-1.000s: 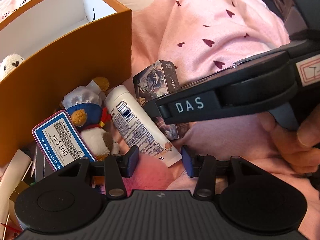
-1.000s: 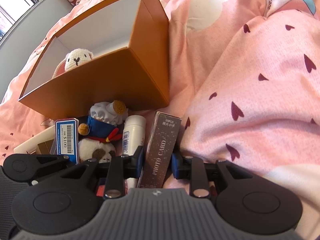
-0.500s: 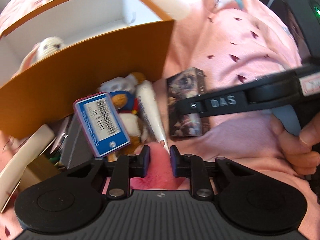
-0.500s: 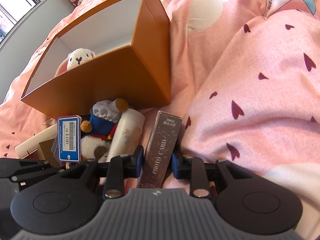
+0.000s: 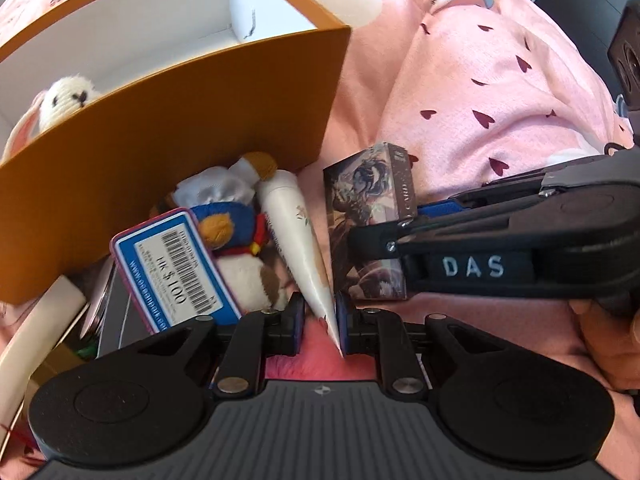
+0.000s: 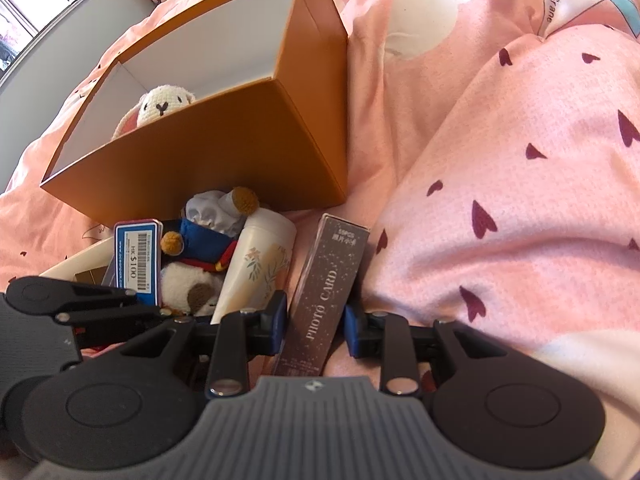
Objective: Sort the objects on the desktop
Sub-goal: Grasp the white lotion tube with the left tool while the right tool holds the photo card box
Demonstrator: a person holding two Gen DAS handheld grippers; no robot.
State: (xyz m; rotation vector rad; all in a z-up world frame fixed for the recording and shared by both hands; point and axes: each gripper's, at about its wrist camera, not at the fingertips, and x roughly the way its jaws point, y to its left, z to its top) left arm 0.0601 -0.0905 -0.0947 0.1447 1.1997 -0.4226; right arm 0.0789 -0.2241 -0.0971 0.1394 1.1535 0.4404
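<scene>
My left gripper is shut on the flat crimped end of a white cream tube, which points toward the orange box. The tube also shows in the right wrist view. My right gripper has its jaws around a dark photo card box; the same box shows in the left wrist view. A sailor plush with a blue price tag lies beside the tube. A white crochet bunny sits inside the orange box.
Everything lies on a pink bedspread with dark hearts, which rises in a fold to the right. Cream and dark flat boxes lie at the left, below the orange box. A hand holds the right gripper's handle.
My left gripper has closed on the tube's crimped end and the tube has turned from lying flat to edge-on. The left view has risen, showing more of the orange box. The right gripper holds still.
</scene>
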